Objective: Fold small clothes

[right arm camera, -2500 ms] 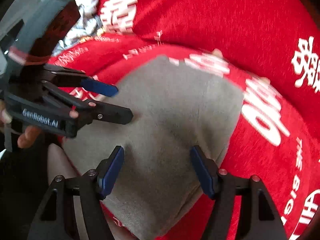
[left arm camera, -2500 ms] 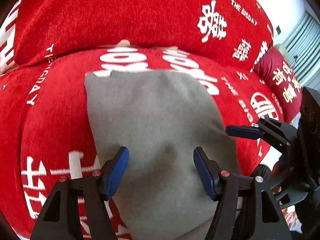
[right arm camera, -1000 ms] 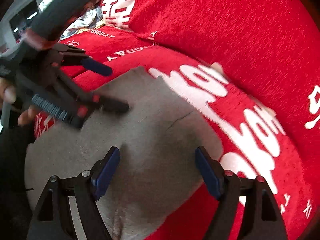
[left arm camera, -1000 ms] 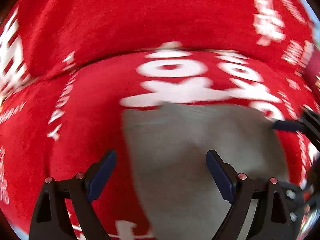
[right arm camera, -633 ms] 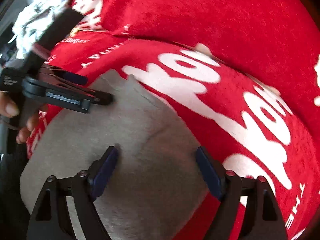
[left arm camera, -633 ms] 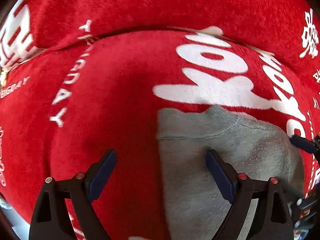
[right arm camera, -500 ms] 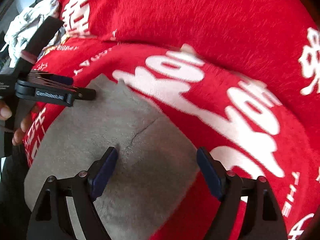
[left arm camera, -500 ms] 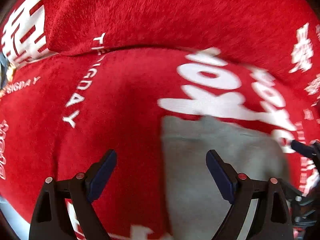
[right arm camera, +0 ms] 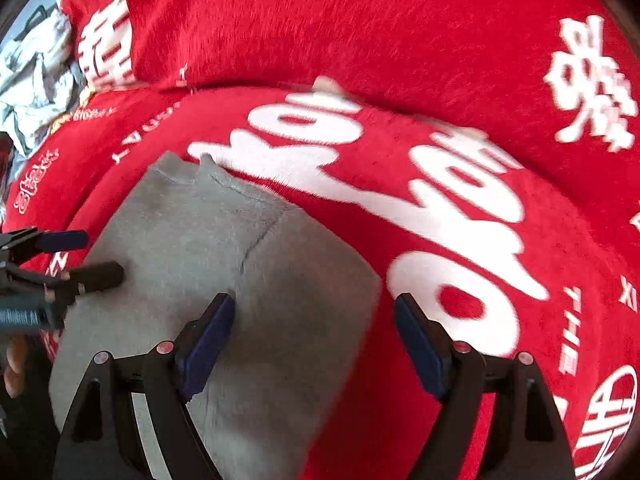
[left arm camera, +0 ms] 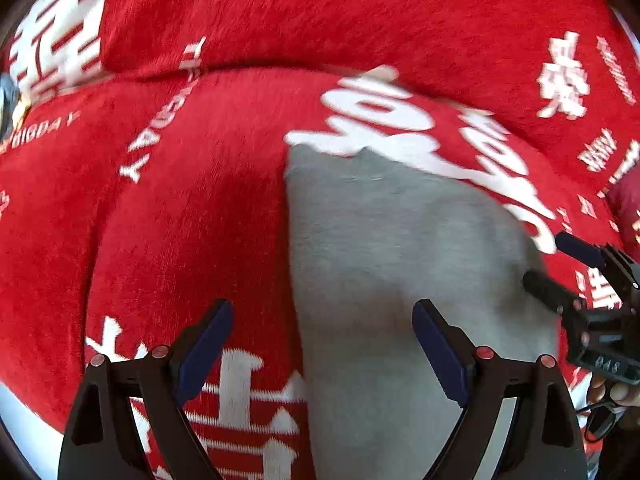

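Two hand-held grippers hang over a grey garment [left arm camera: 400, 248] laid flat on a red sofa seat [left arm camera: 180, 220], each angled steeply down at the cloth. Nearest the lens in the left wrist view, the left gripper [left arm camera: 322, 344] stands with its blue pads spread wide and nothing pinched; the garment's left edge runs up between them, one pad over bare red plush and the other over grey fabric, a stance that seems meant to bracket that edge for a pick-up. In the right wrist view the right gripper [right arm camera: 314, 336] is likewise spread and empty, straddling the opposite edge with its left pad over the cloth and its right over the sofa's white lettering. The mirrored placing suggests the two sides are being lined up for a fold, though no fold is under way in these frames. Each tool also shows at the margin of the other's view, with fingers [right arm camera: 14, 364] of the person's hand wrapped on the left tool's handle. Farther up, the garment shows a stitched seam and a notched top edge lying just short of the seat's back crease. Beyond rises the red back cushion [right arm camera: 360, 20] with white characters, and a heap of pale crumpled fabric [right arm camera: 32, 68] sits at the far left end.
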Available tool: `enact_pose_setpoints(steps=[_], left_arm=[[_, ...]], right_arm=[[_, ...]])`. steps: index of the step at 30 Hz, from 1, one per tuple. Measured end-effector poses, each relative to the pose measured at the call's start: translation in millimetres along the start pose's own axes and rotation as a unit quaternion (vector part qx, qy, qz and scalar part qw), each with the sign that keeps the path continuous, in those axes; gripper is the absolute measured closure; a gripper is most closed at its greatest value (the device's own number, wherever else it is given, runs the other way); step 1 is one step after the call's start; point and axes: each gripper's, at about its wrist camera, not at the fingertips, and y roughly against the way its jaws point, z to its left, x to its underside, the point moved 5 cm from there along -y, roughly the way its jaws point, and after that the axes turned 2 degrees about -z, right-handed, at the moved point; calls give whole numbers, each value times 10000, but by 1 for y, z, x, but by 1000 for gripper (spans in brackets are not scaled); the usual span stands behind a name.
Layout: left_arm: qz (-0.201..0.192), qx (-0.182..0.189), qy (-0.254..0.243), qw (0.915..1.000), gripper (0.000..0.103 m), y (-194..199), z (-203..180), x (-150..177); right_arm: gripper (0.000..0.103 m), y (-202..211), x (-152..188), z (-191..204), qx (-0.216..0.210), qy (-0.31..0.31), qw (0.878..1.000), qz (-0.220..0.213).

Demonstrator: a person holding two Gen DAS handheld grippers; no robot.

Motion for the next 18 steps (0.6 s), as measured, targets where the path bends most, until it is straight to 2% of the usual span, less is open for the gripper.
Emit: enact_pose_setpoints(steps=[2, 4, 7, 9, 13, 18], left_arm=[[-108, 66, -271, 9996, 11, 13, -11, 8], [-156, 8, -546, 9984, 11, 23, -19, 19], [-108, 172, -673, 9975, 11, 30, -25, 38], [-13, 205, -773, 9968, 11, 26, -28, 52], [207, 97, -843, 9962, 11, 12, -30, 74], [194, 223, -677, 9973, 11, 14, -29, 83]], right_arm=[[19, 24, 7, 18, -254, 500, 9981, -257], [19, 40, 21, 37, -318, 981, 9937, -446], [19, 62, 52, 72, -913, 1678, 9791, -697], [19, 65, 74, 89, -1166, 2053, 9696, -641], [20, 46, 105, 89, -1041, 2278, 9680, -182], [20, 58, 136, 74, -906, 2221, 9706, -204]])
